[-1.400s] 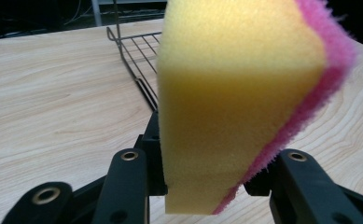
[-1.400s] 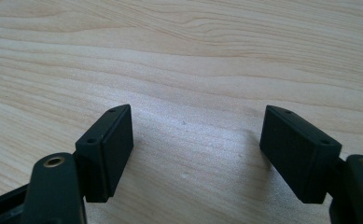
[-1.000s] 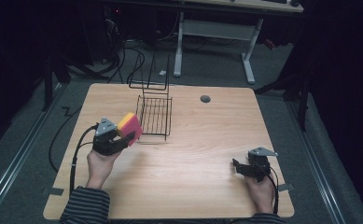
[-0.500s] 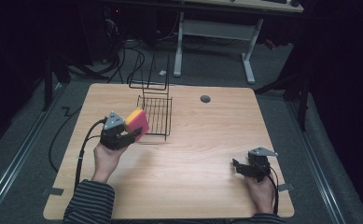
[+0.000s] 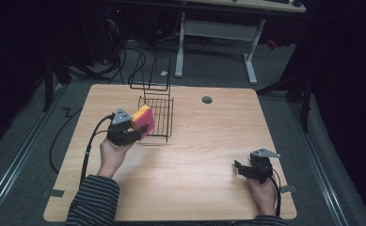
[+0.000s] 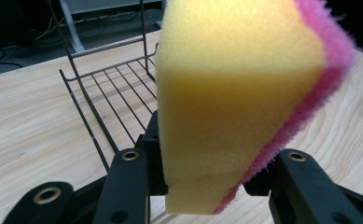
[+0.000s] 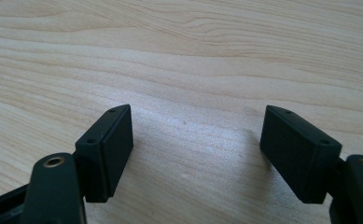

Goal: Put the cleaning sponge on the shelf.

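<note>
A yellow sponge with a pink scouring side (image 5: pixel 141 119) (image 6: pixel 235 102) is clamped between the jaws of my left gripper (image 5: pixel 136 128) (image 6: pixel 207 172), held above the table at the left edge of a black wire rack (image 5: pixel 159 115) (image 6: pixel 109 98). The sponge stands on edge, its yellow face toward the left gripper camera. My right gripper (image 5: pixel 242 169) (image 7: pixel 198 149) rests low over the bare wood near the table's front right, jaws wide apart with nothing between them.
The wooden table (image 5: pixel 209 141) has a round grey cable hole (image 5: pixel 207 100) at the back. The rack's tall wire back (image 5: pixel 152 77) rises at the far edge. Cables trail off the left side, and a desk frame (image 5: pixel 218 33) stands behind.
My left hand has carried the sponge to the right and slightly up, from beside the rack to its left edge. The right hand has stayed still.
</note>
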Demonstrator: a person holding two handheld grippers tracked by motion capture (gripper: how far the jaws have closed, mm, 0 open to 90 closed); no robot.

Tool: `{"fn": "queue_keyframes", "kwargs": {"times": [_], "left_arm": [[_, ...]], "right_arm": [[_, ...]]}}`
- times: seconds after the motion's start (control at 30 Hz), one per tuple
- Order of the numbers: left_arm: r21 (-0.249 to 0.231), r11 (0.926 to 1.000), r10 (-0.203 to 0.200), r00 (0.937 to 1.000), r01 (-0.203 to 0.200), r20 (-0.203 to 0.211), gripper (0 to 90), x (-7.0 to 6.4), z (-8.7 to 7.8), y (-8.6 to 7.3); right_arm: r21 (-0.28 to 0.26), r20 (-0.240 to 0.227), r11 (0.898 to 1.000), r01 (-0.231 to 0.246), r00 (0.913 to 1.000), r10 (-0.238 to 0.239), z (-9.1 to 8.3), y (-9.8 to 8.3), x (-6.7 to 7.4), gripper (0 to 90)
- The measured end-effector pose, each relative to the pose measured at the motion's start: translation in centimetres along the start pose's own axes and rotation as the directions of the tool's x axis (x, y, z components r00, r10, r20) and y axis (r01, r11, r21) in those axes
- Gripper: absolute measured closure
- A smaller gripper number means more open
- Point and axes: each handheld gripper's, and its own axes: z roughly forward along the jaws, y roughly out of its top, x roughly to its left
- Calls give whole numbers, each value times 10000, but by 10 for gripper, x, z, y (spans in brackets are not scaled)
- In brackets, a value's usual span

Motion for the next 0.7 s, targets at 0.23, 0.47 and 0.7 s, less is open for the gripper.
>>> {"fn": "queue_keyframes", "kwargs": {"times": [0.23, 0.47, 0.7], "left_arm": [[92, 10000, 26, 10000, -26, -39, 615, 2, 10, 5], [280, 9994, 197, 9996, -191, -223, 616, 3, 21, 10], [258, 9996, 72, 9996, -65, -260, 616, 7, 31, 12]], "right_arm": [[1, -1, 10000, 2, 10000, -2, 0, 0, 0, 259], [8, -1, 10000, -20, 10000, 20, 0, 0, 0, 258], [4, 2, 10000, -5, 10000, 5, 0, 0, 0, 259]]}}
